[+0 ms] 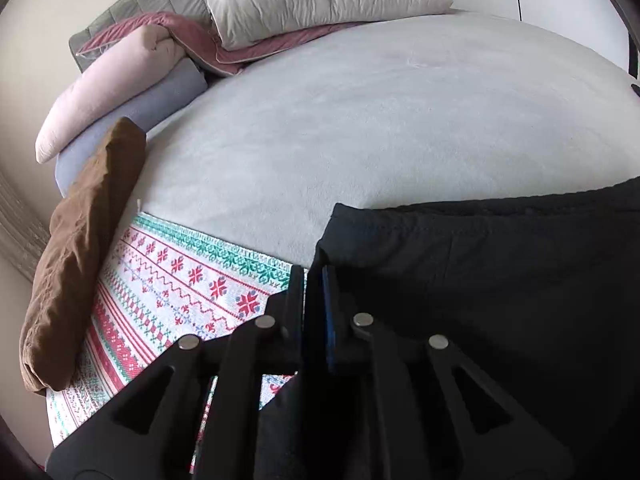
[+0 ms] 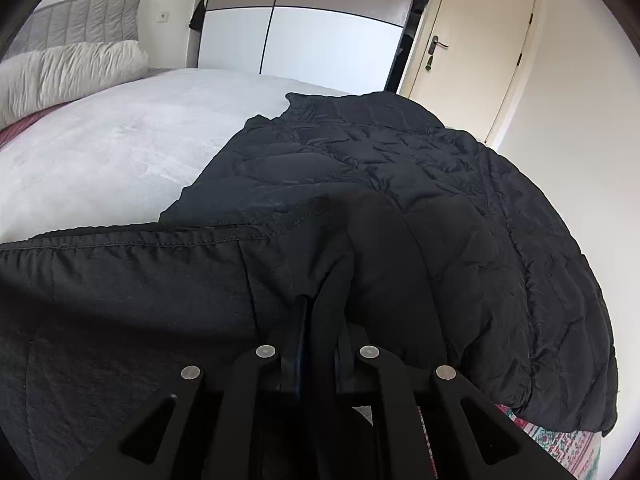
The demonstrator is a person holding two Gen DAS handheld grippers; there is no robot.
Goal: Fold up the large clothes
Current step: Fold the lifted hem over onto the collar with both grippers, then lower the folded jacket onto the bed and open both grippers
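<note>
Left wrist view: the left gripper (image 1: 312,280) has its two fingers pressed nearly together, a fold of the black garment (image 1: 480,280) pinched between them. The cloth's corner sits right at the fingertips and spreads off to the R of the fingers, its stitched hem running away toward the far R; more of it bunches under the R finger, close to the camera. To the L of the fingers lies a patterned blanket (image 1: 180,280) w/ red and green motifs; beyond that, further L, a brown cushion (image 1: 84,248). Ahead of the fingertips stretches the pale bed cover (image 1: 360,120), w/ a white pillow (image 1: 328,0) and pink bedding (image 1: 192,36) at the far end.

Right wrist view: the right gripper (image 2: 320,304) is closed narrow on the same black garment (image 2: 160,272), fabric drawn up betw. the fingers and draped over their tips. The hem runs off to the L of the fingers; a flap hangs over the R finger. Ahead and to the R of the fingertips a black quilted jacket (image 2: 460,168) lies spread on the bed cover (image 2: 100,148). Far ahead stand a wardrobe (image 2: 320,32) and, R of it, a cream door (image 2: 472,40). A strip of patterned blanket (image 2: 560,436) shows near R, below the jacket's edge.
</note>
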